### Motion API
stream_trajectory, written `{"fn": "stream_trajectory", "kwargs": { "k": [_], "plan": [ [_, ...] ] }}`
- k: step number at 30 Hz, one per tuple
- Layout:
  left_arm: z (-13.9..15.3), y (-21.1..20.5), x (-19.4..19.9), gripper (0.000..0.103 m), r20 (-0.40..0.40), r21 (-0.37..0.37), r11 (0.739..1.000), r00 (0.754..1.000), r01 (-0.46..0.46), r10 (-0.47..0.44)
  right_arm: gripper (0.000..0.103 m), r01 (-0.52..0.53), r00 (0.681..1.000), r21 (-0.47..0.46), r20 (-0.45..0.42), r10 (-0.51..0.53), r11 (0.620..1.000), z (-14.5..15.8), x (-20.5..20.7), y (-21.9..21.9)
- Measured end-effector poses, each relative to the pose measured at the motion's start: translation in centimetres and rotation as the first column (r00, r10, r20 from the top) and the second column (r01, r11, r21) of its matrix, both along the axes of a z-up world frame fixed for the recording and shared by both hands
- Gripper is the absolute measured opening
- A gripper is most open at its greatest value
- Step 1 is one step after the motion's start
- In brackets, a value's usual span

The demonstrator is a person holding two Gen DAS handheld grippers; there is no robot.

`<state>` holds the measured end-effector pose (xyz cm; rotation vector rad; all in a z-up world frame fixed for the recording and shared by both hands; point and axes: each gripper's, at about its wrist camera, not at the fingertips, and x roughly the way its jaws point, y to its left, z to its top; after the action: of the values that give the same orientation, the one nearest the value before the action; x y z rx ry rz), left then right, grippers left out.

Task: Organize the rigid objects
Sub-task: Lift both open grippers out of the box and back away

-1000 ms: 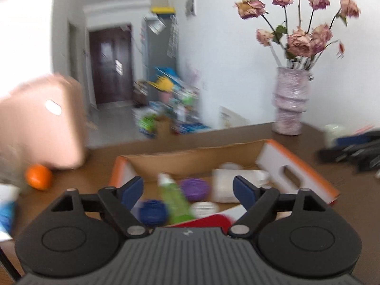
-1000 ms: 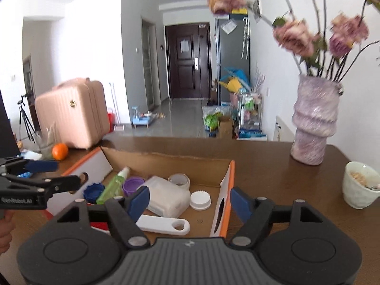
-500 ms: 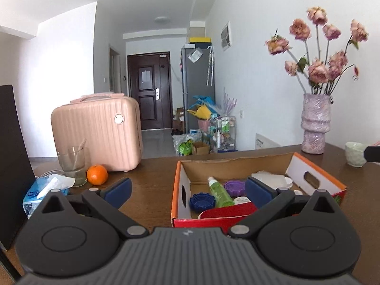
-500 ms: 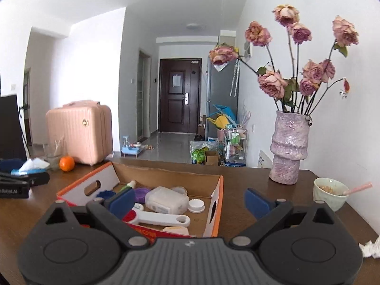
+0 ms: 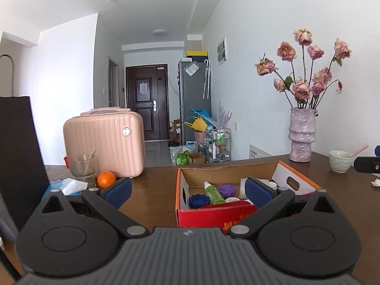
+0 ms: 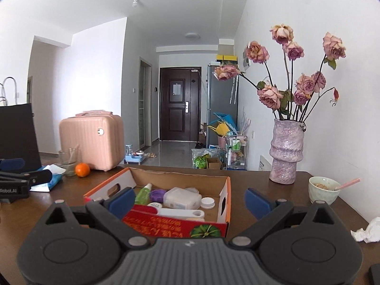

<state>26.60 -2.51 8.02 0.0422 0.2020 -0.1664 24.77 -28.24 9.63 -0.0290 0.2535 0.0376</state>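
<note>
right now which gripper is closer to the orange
Left. The left gripper has the orange just beyond its left finger; the right gripper sits across the cardboard box from it.

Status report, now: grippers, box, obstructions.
Left gripper open, empty. Right gripper open, empty. Box on table, items inside. Nothing between grippers and box.

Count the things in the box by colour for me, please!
In the cardboard box, as far as both views show:
Green: 1, bottle
Purple: 1, lid
Blue: 1, cap
White: 4, container, ridged cap, flat tool, small jar
Total: 7
</note>
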Motion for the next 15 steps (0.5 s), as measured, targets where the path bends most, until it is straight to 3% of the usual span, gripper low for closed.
{"fn": "stream_trajectory", "kwargs": {
  "k": [11,15],
  "plan": [
    [-2.4,2.0,-13.7,0.103,0.066,0.038,0.999,0.997,0.031,-0.034,0.103,-0.006,0.999,-0.040,0.042,0.008,0.999,-3.0,-11.9,3.4],
    [-2.8,3.7,-18.3,0.103,0.087,-0.005,1.000,0.996,0.020,-0.020,0.103,-0.005,0.999,-0.051,0.037,0.007,0.999,-4.2,-16.2,4.3]
  ]
}}
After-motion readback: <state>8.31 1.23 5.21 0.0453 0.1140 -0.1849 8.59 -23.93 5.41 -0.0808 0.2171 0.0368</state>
